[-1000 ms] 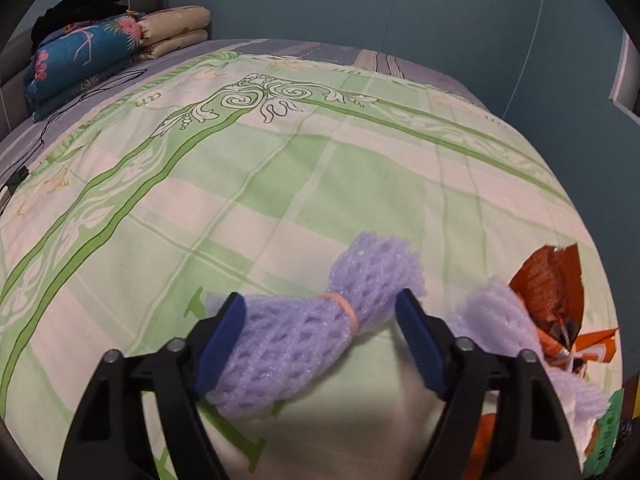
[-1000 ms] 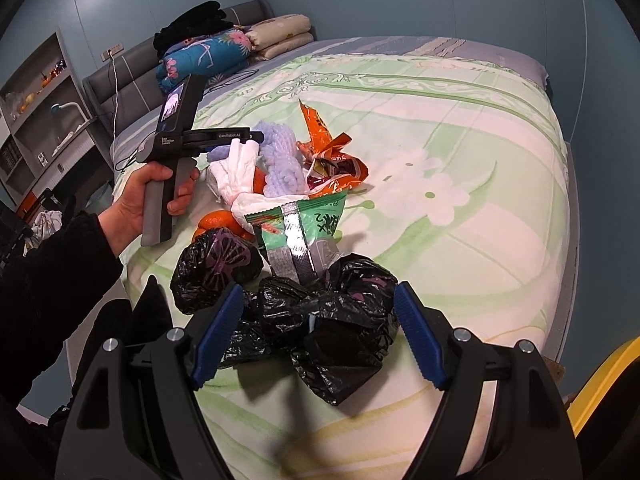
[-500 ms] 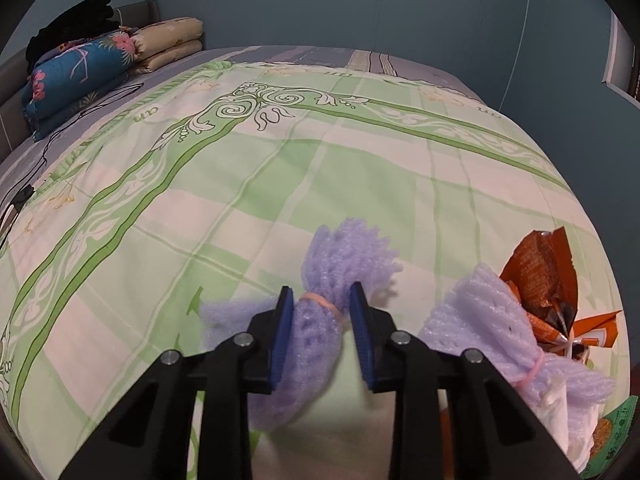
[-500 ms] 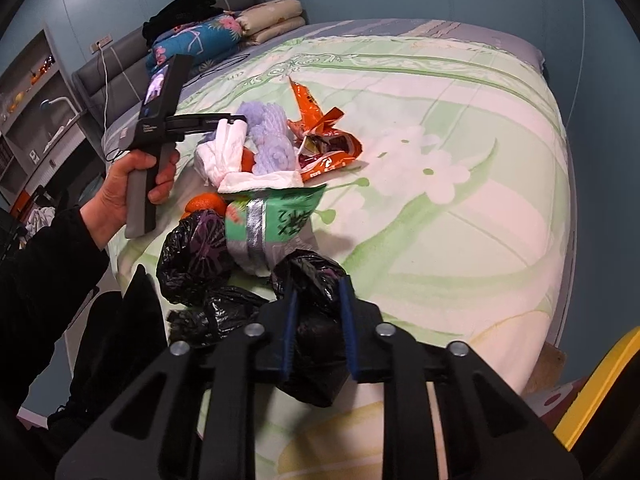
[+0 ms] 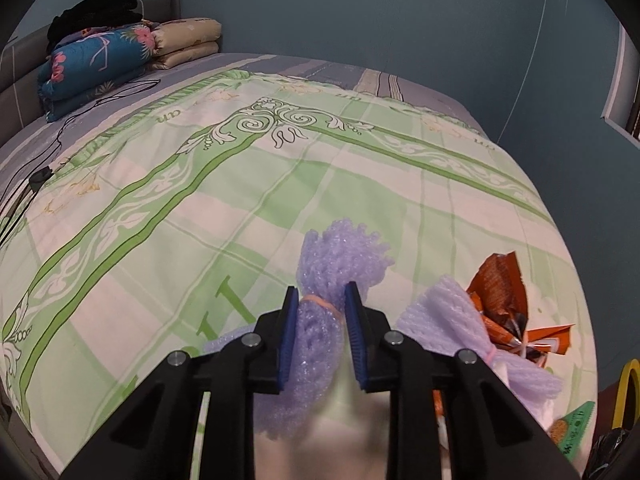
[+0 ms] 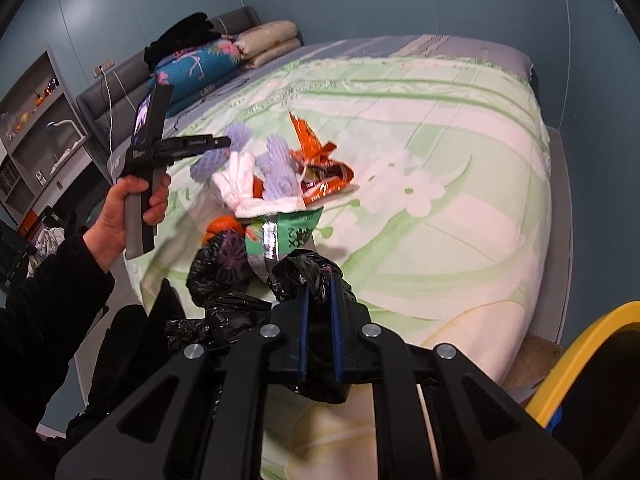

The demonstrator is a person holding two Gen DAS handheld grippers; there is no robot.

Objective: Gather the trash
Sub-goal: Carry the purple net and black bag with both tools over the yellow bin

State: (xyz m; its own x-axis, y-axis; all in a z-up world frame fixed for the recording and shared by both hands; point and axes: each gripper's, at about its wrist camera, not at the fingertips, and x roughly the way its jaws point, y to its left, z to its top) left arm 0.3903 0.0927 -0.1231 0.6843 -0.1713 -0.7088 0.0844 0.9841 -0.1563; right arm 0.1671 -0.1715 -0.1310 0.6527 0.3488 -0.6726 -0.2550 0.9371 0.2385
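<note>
My left gripper (image 5: 320, 300) is clamped on a purple foam net (image 5: 320, 332) above the green bedspread (image 5: 240, 200). My right gripper (image 6: 318, 292) pinches a black trash bag (image 6: 308, 276), contents hidden, beside the litter pile.

Folded blue floral quilt (image 5: 96, 64) and beige pillows (image 5: 186, 42) by the headboard (image 6: 116, 92).

Pretty clearly a bedroom in someone's home. There's a big bed (image 5: 280, 184) with a green and white floral sheet, folded quilts (image 5: 100, 60) and pillows (image 5: 188, 42) stacked against a grey padded headboard (image 6: 116, 84), teal painted walls (image 5: 360, 12), and a bedside shelf unit (image 6: 36, 120) with little odds and ends on it. A charging cable (image 5: 80, 116) trails across the mattress too.
</note>
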